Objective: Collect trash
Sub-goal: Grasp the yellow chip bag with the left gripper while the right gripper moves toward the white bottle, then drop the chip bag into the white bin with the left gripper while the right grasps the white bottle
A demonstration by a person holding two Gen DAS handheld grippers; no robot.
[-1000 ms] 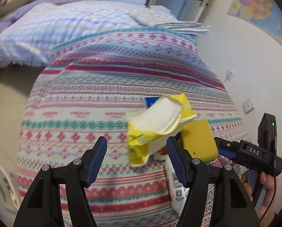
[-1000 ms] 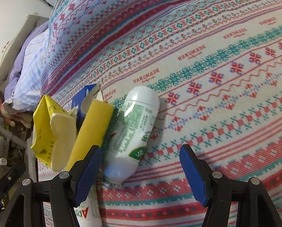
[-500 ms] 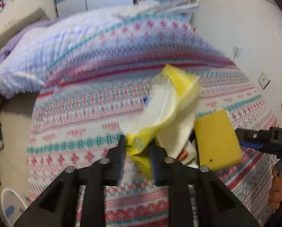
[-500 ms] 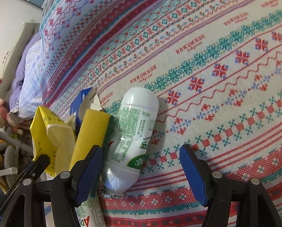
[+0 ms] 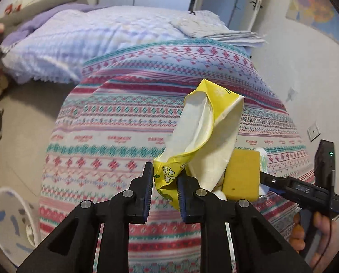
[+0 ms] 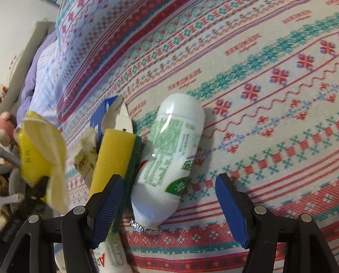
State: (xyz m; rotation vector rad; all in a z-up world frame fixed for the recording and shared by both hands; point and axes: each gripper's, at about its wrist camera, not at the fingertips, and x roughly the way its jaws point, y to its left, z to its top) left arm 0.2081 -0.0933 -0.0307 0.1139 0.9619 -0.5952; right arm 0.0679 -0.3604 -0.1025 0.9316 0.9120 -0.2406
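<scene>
The left gripper [image 5: 163, 191] is pinching the crumpled lower end of a yellow wrapper [image 5: 205, 134], its blue ribbed pads pressing into the thin, glossy film. The wrapper is standing up from the jaws, torn open along one side and showing a pale, cream lining that is curling outward. Just to its right a yellow sponge [image 5: 242, 175], a soft rectangular block with a porous face, is lying on the blanket [image 5: 114, 122], a woven cloth with bands of red, teal and pink knit-style patterns. Beyond it a quilted lilac duvet [image 5: 85, 43] is covering the rest of the bed.

The right gripper [image 6: 169, 204] is hovering with its jaws spread wide, pressing on nothing. A white plastic bottle [image 6: 171, 152], smooth and rounded with a green printed label and a torn foil rim, is lying on its side on the blanket, its mouth end reaching between the pads. The sponge's dark green scouring layer is touching the bottle, and bent cardboard scraps [image 6: 114, 118] are lying behind it.
</scene>
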